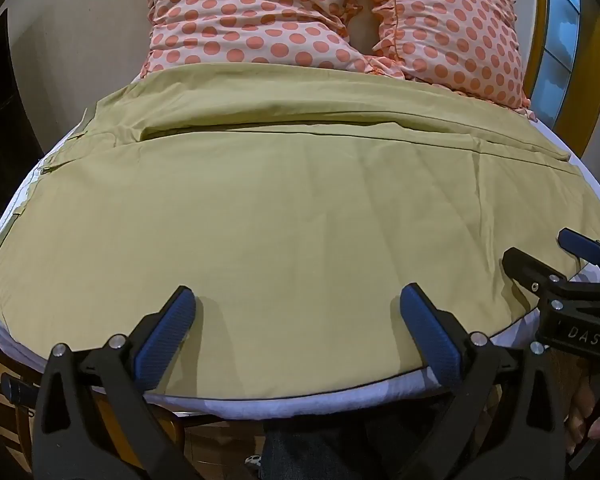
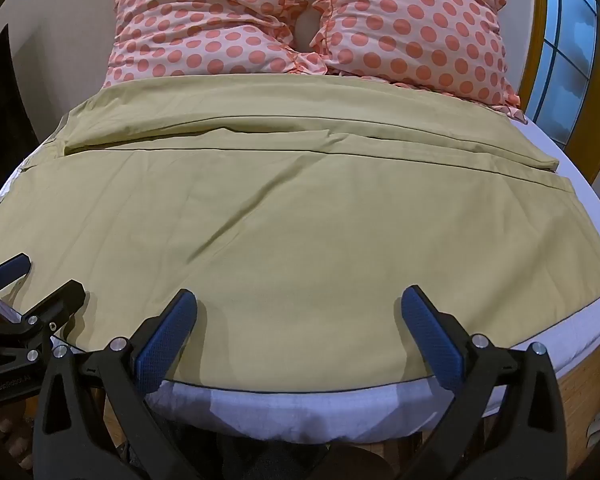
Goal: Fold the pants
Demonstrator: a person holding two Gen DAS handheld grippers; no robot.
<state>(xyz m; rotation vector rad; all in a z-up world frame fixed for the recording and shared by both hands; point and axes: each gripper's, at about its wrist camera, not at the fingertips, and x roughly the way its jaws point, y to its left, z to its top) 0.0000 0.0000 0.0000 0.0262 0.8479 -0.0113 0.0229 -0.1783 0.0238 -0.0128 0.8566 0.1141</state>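
- The bed, with its white sheet, carries everything; I see its near edge just under both of my grippers.
- Two polka-dot pillows stand at the far end, and the far edge of the cloth touches them.
- The pants are yellow-green and lie flat across the bed, with one leg laid along the far side and the other spread wide toward me. The near hem runs along the mattress edge.
- The left gripper is wide open, with its blue pads resting low over the near part of the pants and holding nothing.
- The right gripper is wide open too, in the same place further to the right, and also empty.
- I judge the fold is not yet started from this near edge.
- Risk: if I close on the hem too deep, I could pinch the white sheet together with the pants.
- Risk: the two grippers are near each other, so they may collide when closing.
- Risk: if only one layer is taken, the fold will come crooked and the long crease will stay.
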